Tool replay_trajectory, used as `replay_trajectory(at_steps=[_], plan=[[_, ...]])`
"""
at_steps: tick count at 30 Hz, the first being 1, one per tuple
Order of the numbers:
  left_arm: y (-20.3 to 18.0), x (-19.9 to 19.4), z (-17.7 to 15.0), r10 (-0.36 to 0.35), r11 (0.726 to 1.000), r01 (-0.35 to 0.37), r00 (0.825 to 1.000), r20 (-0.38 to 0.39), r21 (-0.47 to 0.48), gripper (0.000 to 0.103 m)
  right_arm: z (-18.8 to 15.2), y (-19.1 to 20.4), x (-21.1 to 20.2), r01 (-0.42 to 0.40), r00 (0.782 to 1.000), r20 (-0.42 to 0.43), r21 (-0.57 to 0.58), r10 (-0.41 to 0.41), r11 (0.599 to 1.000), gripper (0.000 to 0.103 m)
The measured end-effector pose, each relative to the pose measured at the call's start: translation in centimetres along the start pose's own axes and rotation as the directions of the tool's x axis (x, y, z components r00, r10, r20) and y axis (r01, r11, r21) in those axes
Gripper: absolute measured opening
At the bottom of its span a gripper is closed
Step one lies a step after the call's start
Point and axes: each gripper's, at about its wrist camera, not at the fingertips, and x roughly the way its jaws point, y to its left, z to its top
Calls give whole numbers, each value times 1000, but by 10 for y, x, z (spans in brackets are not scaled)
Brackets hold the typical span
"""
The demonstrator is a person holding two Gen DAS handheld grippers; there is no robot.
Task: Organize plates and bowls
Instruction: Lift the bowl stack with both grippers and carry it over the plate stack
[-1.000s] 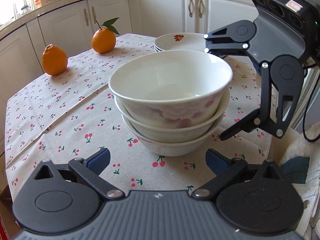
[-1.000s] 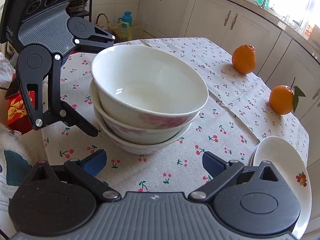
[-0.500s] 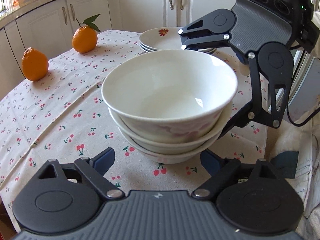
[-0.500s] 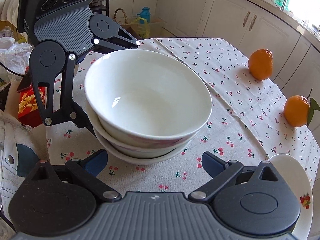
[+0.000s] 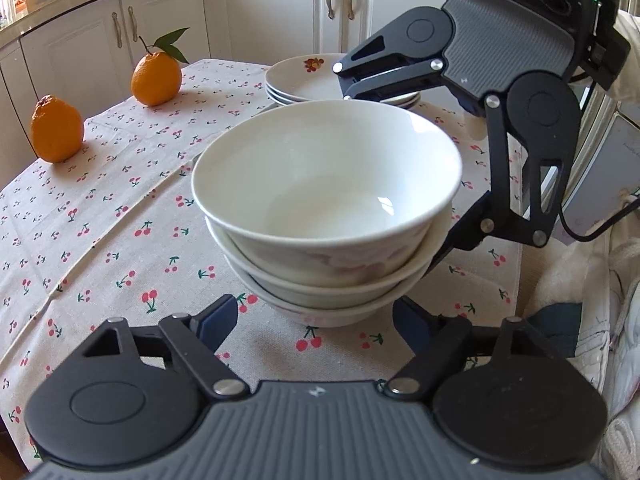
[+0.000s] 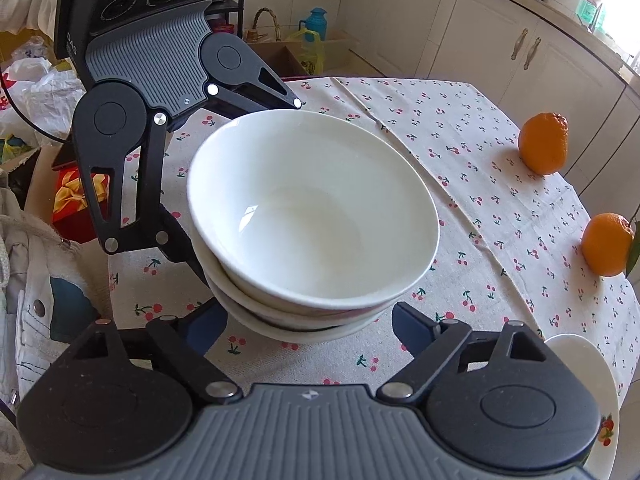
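You are closing both the left gripper (image 5: 312, 322) and right gripper (image 6: 310, 326), jaws not yet touching, around the bowl stack (image 5: 326, 216) near the table's (image 5: 100, 216) edge, to lift it together

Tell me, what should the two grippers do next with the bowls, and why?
Probably finish closing on the stack of three bowls. The left hand-held gripper and right hand-held gripper sit on opposite sides with the bowls between their closing jaws, and the pads don't look pressed on yet.
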Motion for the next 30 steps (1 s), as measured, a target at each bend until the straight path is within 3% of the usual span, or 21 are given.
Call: replay_trajectory(at_steps=[11,30], plan=[[1,0,5,-52,997,52,999,-12,49,76,3,-7,2,-62,998,-13,-7,62,998,85],[11,1,7,-115,992,116,993,-23,53,78,8,-15,7,-108,994,-32,-2,108,994,85]])
